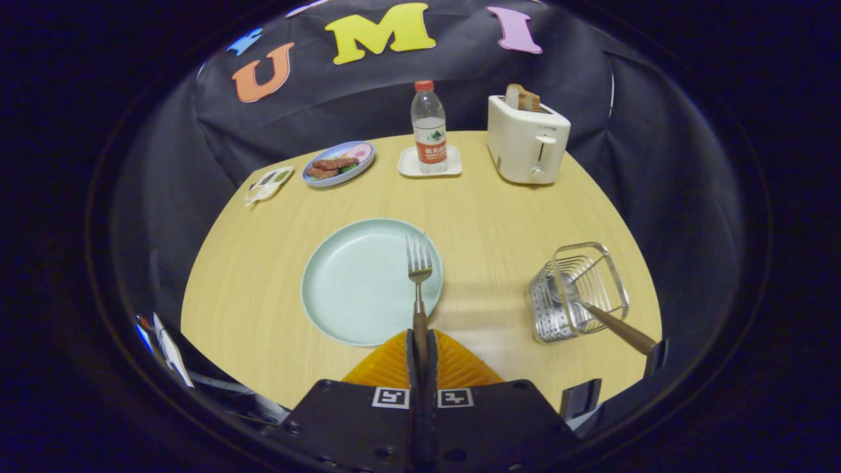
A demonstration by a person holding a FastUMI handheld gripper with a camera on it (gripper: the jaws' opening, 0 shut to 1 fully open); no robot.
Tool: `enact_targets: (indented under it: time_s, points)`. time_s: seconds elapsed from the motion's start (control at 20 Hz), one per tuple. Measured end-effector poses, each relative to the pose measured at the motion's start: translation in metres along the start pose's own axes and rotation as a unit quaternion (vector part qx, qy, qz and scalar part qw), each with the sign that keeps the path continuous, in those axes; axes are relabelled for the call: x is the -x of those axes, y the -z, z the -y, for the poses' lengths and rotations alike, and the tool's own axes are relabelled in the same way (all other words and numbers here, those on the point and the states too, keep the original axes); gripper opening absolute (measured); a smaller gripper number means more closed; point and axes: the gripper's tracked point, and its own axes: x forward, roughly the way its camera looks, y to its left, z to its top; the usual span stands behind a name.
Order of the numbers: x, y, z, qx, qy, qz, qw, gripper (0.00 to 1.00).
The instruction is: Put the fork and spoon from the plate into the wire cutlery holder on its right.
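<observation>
Between pinching fingers (422, 351), one fork (418, 276), over one plate (355, 282).

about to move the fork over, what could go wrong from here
1. The tongs are shut on the fork by its wooden handle alone, with the tines reaching out over the plate; it may pivot or slip during the swing.
2. A wooden-handled utensil already leans out of the wire cutlery holder; the fork could knock it or tip the light holder.
</observation>
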Motion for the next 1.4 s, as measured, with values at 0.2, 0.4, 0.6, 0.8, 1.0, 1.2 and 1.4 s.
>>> enact_targets:
  time_s: [0.2, 0.4, 0.6, 0.8, 1.0, 1.2, 1.4]
  points:
    - [0.018, -0.002, 0.028, -0.010, -0.008, 0.002, 1.000, 0.01]
    - [0.038, -0.011, 0.056, -0.019, -0.004, 0.016, 1.000, 0.01]
    - [0.051, -0.014, 0.081, -0.031, -0.001, 0.020, 0.999, 0.01]
    - [0.062, -0.006, 0.105, -0.055, 0.005, -0.007, 0.998, 0.01]
    - [0.073, -0.004, 0.117, -0.078, 0.000, -0.032, 0.996, 0.02]
    - [0.075, -0.010, 0.132, -0.084, 0.011, -0.056, 0.995, 0.02]
    - [0.074, -0.006, 0.137, -0.054, 0.027, -0.090, 0.994, 0.02]
